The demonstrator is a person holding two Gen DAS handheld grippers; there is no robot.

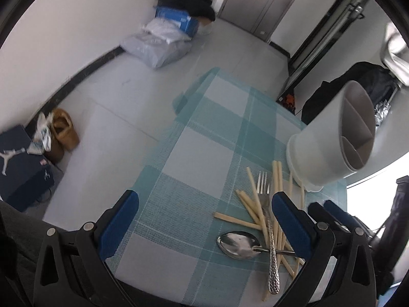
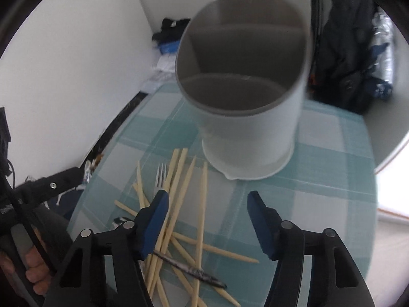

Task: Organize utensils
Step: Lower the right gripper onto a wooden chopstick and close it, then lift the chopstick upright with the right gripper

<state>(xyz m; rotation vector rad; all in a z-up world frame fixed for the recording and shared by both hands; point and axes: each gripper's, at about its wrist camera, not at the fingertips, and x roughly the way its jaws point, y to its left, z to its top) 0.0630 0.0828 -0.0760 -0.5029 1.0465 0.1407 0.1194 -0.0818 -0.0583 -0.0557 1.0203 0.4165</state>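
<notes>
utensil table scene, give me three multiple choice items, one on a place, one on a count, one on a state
1. Where does the utensil holder stand relative to the chopsticks?
A. beyond them on the checked tablecloth
B. on the floor
C. lying on top of them

2. How many compartments does the holder show?
A. one
B. three
C. six

3. What is in the holder?
A. all the chopsticks
B. the spoon
C. nothing visible

Answers:
1 A, it stands upright behind the scattered pile.
2 B, dividers split it into three sections.
3 C, the compartments look bare, while the spoon and fork lie on the cloth.
</notes>
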